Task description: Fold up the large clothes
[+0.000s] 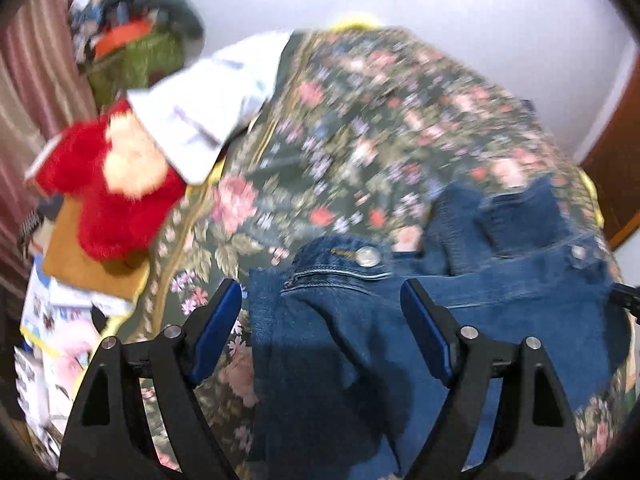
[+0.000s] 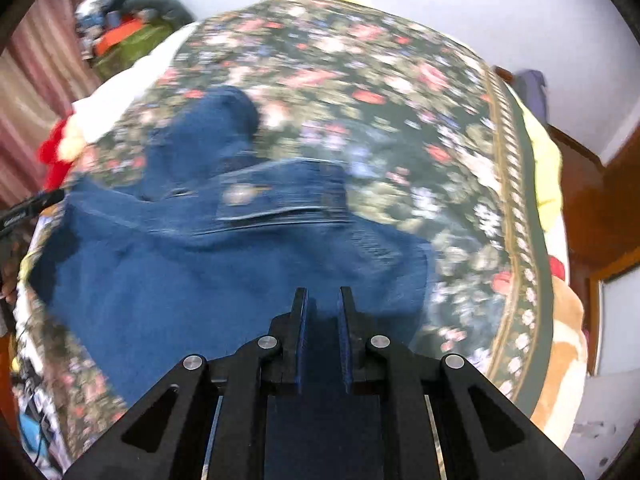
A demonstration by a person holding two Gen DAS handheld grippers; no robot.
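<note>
Denim jacket (image 1: 460,300) lies spread on the floral bedspread (image 1: 360,120), partly bunched. Its collar end is toward the far side of the bedspread, its body toward the near edge. Landmark for places: the jacket's metal button (image 1: 367,257).

Left gripper (image 1: 320,300): jaws spread wide, nothing between them but air, hovering over the denim. The button sits just beyond the gap between the fingertips, and the pocket flap seam runs under that gap. The left finger (image 1: 218,320) hangs over the jacket's left edge, where denim meets bedspread. The right finger is over the body panel, right of the button.

Right gripper (image 2: 323,300): jaws nearly together with a narrow gap. Dark blue shows inside the gap, but I can't tell if that's pinched cloth or just pad colour, since the frame is motion-blurred. The jacket (image 2: 200,260) fills the area ahead and left of it. The other chest button (image 2: 240,193) is well beyond the fingertips.

Judgement on the step: looks like taking hold of the near hem or side to start a fold.
- Bring the left gripper down onto the edge left of the button and grab 1 layer stack, not the bedspread under it.
- Keep both grips level along the same edge so the fold line stays straight.
- Denim is stiff and heavy, so bite deep or it slips.
- Flatten the bunched sleeve beyond the button first, or it folds in lumpy.
</note>
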